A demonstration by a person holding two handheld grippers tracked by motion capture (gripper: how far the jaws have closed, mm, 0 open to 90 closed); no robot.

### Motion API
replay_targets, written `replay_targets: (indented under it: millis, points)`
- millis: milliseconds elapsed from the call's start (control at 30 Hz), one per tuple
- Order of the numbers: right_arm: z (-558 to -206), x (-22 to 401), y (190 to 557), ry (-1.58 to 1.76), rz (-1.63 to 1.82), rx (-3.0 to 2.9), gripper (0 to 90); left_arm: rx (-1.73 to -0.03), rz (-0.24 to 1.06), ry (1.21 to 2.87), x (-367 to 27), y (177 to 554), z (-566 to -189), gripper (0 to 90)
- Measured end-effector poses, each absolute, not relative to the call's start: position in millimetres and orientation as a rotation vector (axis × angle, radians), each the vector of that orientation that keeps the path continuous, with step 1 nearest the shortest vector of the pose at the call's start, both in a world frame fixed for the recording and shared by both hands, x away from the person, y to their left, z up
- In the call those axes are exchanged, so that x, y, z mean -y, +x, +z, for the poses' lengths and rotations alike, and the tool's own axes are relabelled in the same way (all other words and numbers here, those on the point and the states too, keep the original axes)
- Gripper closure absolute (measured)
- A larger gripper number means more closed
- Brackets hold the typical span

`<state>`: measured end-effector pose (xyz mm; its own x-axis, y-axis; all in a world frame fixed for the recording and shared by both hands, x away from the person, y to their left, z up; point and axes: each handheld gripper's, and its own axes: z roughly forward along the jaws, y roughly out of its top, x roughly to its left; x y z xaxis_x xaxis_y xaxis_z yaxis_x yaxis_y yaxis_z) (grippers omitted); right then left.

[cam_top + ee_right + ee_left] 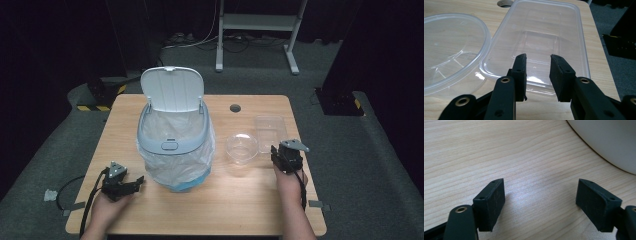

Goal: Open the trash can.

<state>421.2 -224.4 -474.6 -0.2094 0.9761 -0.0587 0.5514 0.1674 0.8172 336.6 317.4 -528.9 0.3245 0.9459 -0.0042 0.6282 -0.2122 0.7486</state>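
**Clear tray in the claw's sights**

One lidded bin (174, 131), bag-lined and open, stands at the table's (260, 210) centre. At its three o'clock sit one round bowl (242, 148) and one rectangular tray (541, 37). The right gripper (538, 62), jaws narrowed and empty, faces the tray's near rim; thin plastic could skid away. The left gripper (540, 195) rests wide open, holding nothing.
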Motion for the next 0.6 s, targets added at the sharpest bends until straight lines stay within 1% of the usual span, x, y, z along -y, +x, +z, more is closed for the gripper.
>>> replay_targets:
  millis: [600]
  points:
    - [-482.9, 214.3, 393.9, 1.386, 0.918, -1.86, 66.0, -1.383, 0.618, 1.935, -317.3, 336.5, -528.8, 23.9]
